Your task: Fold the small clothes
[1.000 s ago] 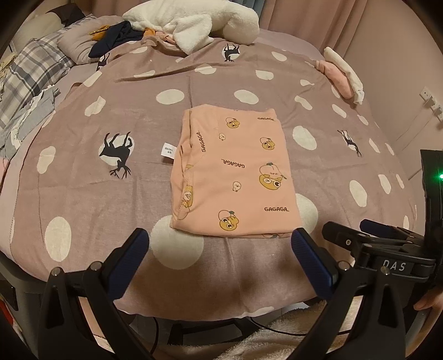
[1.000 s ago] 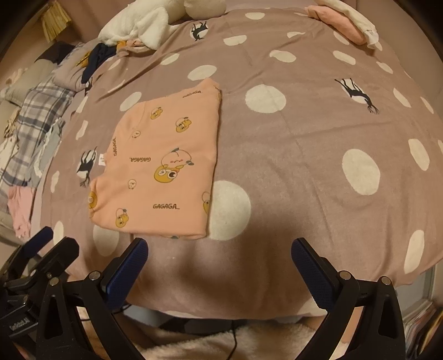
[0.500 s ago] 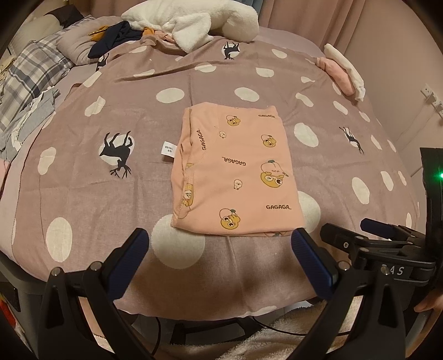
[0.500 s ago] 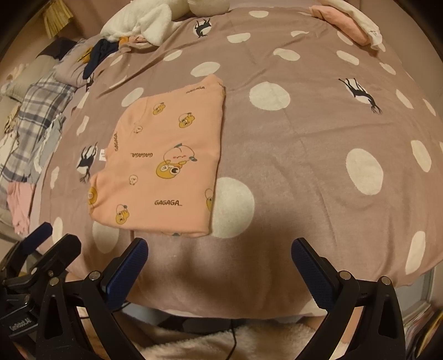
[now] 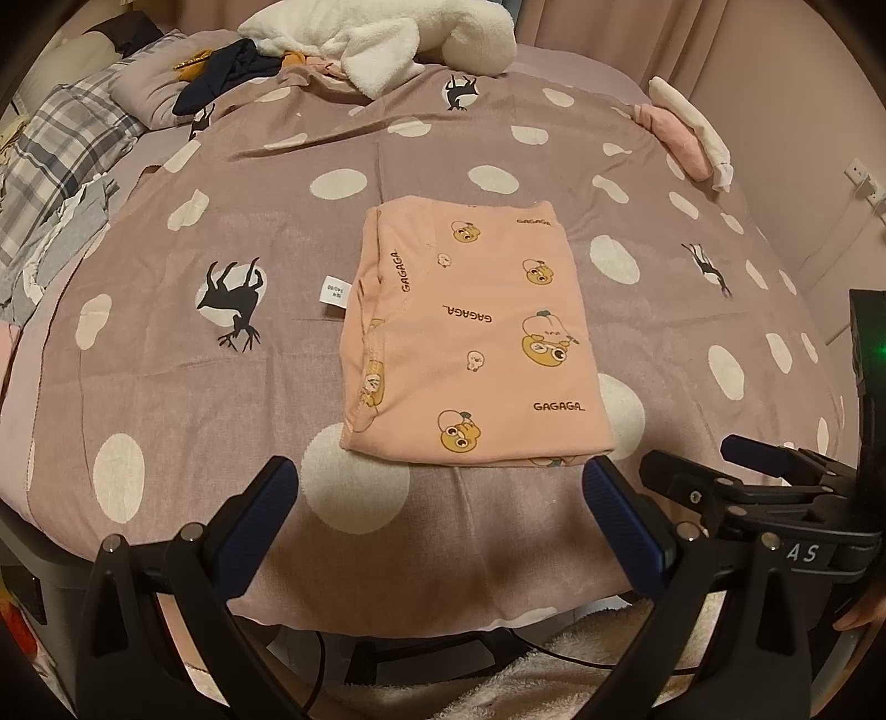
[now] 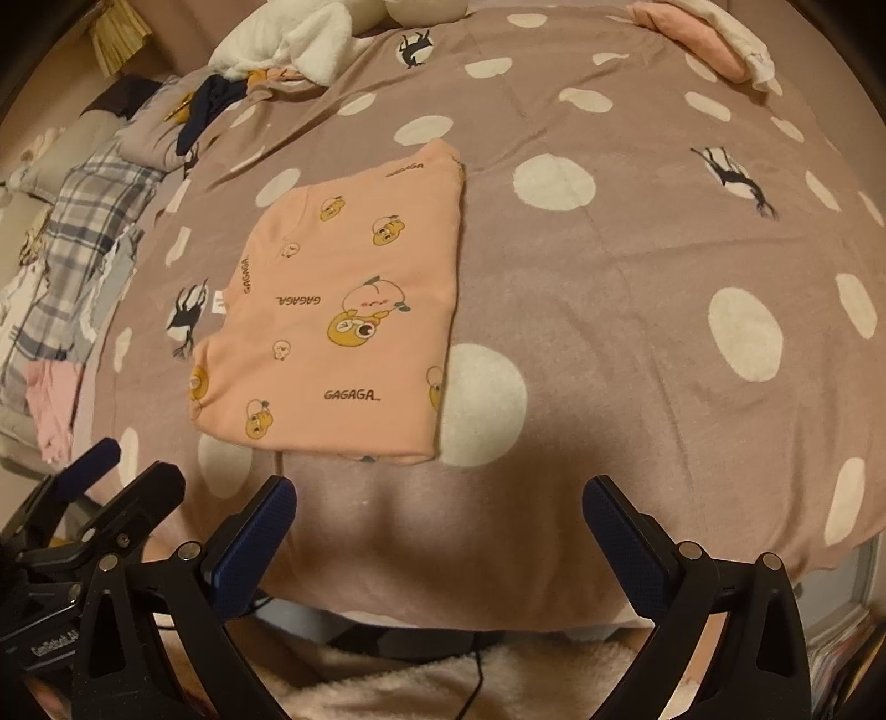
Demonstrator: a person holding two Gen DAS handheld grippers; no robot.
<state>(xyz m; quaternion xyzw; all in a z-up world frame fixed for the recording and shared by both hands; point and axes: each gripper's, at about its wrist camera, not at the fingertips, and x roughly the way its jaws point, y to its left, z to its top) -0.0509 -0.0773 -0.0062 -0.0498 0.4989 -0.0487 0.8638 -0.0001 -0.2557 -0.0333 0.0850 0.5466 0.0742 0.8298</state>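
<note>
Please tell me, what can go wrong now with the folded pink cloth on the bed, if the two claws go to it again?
1. The folded pink garment has loose layered edges on its left side; a claw catching only the top layer may undo the fold.
2. The white care label sticks out and may stay visible.
3. Both the left claw and right claw are open above the dotted bedspread; they might pinch it with the garment.

A bed (image 5: 166, 387) under a mauve cover with white dots fills the dim, warmly lit room. Pink curtains (image 5: 637, 33) hang past its far edge; a wall socket (image 5: 861, 178) sits right.
</note>
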